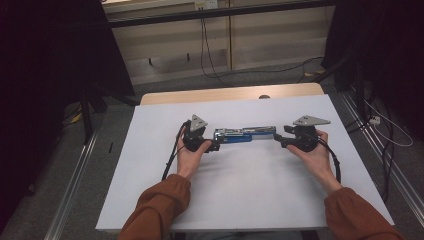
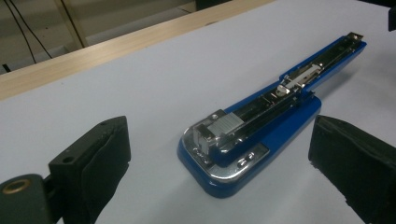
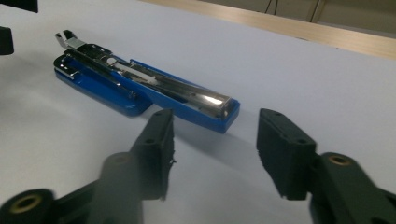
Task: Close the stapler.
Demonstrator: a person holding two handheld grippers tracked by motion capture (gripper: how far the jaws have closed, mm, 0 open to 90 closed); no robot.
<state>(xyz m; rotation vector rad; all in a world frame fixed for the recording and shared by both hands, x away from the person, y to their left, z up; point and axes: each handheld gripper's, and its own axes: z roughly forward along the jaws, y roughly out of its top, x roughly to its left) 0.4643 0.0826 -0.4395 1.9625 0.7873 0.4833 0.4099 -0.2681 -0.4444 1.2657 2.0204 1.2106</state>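
A blue stapler [image 1: 245,135], swung open flat with its metal staple channel showing, lies lengthwise on the white table top [image 1: 240,195]. My left gripper [image 1: 216,145] is at its left end, jaws open. In the left gripper view the left gripper [image 2: 219,140] has its pads far apart on either side of the stapler [image 2: 280,130], touching nothing. My right gripper [image 1: 278,138] is at the stapler's right end. In the right gripper view the right gripper [image 3: 215,140] is partly open, with the stapler [image 3: 107,93] just beyond the tips, not between them.
A wooden table edge [image 1: 225,94] runs behind the white top. Cables [image 1: 207,55] lie on the floor beyond, and dark stands [image 1: 87,107] flank the table. A cable [image 1: 172,155] trails from the left gripper across the board.
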